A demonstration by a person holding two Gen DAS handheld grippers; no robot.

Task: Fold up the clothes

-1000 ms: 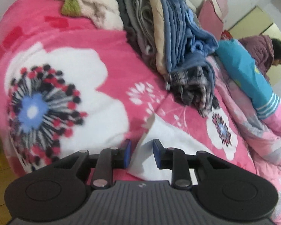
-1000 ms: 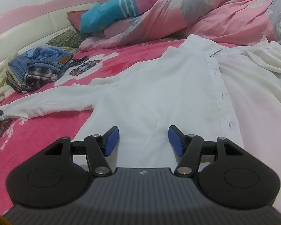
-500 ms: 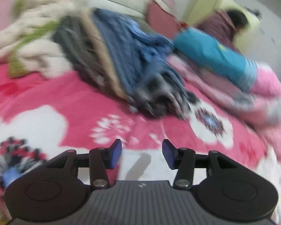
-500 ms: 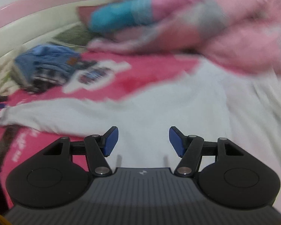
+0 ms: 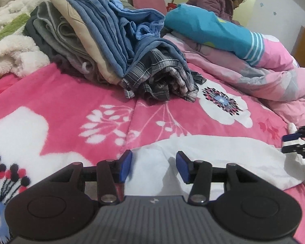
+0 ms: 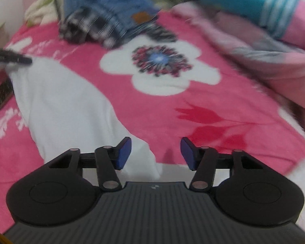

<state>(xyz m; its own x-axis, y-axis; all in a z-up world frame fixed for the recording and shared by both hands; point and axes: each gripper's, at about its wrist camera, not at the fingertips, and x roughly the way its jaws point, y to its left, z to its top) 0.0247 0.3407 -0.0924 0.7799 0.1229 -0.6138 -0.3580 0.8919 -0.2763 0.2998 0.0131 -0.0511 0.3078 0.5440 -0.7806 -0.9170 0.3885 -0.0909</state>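
- White shirt sleeve (image 5: pixel 213 152) lies flat across the pink flowered blanket (image 5: pixel 71 93), near the cameras, a stack of clothes (image 5: pixel 111 46) far behind.
- Left gripper (image 5: pixel 154 165) hangs released over the cuff end; right gripper (image 6: pixel 155 151) released at the sleeve's right edge (view blurred).
- Likely step: sleeve fold; next needs both to clench on cloth.

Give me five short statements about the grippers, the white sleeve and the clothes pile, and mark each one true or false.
1. The left gripper is open. True.
2. The right gripper is clamped on the sleeve. False: it is open, holding nothing.
3. The sleeve lies on the pink blanket. True.
4. The clothes pile sits on the sleeve. False: it lies apart, farther back on the blanket.
5. A plaid garment is in the pile. True.
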